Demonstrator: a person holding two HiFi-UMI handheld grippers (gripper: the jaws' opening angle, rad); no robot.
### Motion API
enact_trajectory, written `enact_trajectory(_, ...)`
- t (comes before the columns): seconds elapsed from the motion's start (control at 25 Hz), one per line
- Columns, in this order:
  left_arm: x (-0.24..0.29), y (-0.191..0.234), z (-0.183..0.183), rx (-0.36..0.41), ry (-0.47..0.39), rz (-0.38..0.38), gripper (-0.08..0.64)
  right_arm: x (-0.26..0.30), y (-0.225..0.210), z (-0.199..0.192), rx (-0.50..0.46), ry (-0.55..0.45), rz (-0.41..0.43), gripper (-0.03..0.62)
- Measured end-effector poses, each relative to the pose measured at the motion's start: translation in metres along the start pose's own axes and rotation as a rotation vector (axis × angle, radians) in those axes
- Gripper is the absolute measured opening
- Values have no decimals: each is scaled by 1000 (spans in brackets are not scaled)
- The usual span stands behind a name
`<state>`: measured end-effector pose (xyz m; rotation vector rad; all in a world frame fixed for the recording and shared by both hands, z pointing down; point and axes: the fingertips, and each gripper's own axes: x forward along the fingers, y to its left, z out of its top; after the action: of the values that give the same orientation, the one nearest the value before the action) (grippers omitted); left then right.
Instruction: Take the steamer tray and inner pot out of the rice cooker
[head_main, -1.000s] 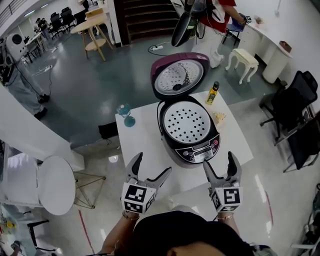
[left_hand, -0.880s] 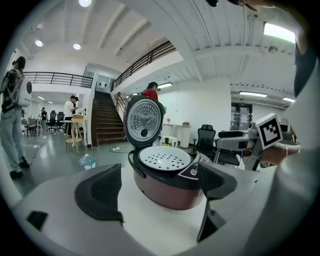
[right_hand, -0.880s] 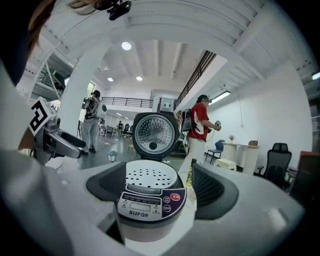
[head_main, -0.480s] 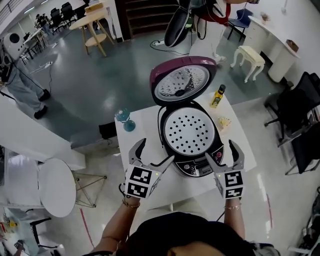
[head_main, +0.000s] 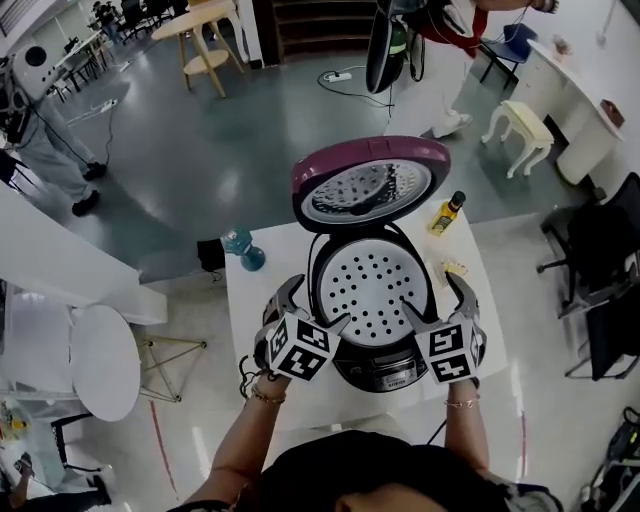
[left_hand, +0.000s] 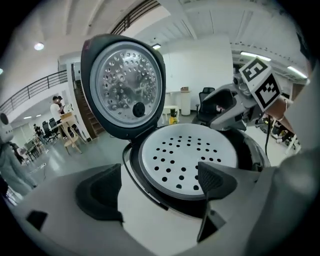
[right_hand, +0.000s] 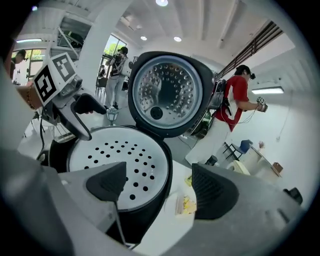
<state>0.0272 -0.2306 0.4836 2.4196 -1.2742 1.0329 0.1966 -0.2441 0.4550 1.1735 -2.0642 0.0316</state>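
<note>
Both tongs have pushed forward from the near edge of the worktop (head_main: 268, 285), and now they flank the rice cooker (head_main: 378, 362). Our left tongs (head_main: 318, 302) sit at the cooker's near-left rim, spread wide and gripping nothing. In the left gripper view these tongs (left_hand: 157, 187) have one pad over the bare worktop and the other over the rim. Our right tongs (head_main: 432, 297) are at the right rim, also spread and empty. In the right gripper view they (right_hand: 160, 190) straddle the cooker wall, with one pad above the steamer tray (right_hand: 117, 157). The perforated white tray (head_main: 372, 295) lies flat in the cooker's mouth, under the raised purple lid (head_main: 368, 185). We can't see the inner pot beneath it. A yellow bottle (head_main: 447, 213) stands at the far right of the worktop.
</note>
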Motion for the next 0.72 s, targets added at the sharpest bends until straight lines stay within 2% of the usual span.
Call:
enact_trajectory(0.12,13,8,0,3,32,26,474,20,-6,-5,-48,49,22,405)
enact_trajectory(0.32,34,18,-10,22,119,68,474,53,-9,-21,-180,165,55,405)
enact_trajectory(0.48,48,18,-17,28,173,68,474,78,-4,-34,-234,236,100,405)
enact_trajectory(0.6,49,24,-18,10,183,98,474,85,-2,-39,-214,252,151,393)
enact_trajectory(0.72,48,29,-18,-10,181,113,474,84,-1,-37,-137,231,218,346)
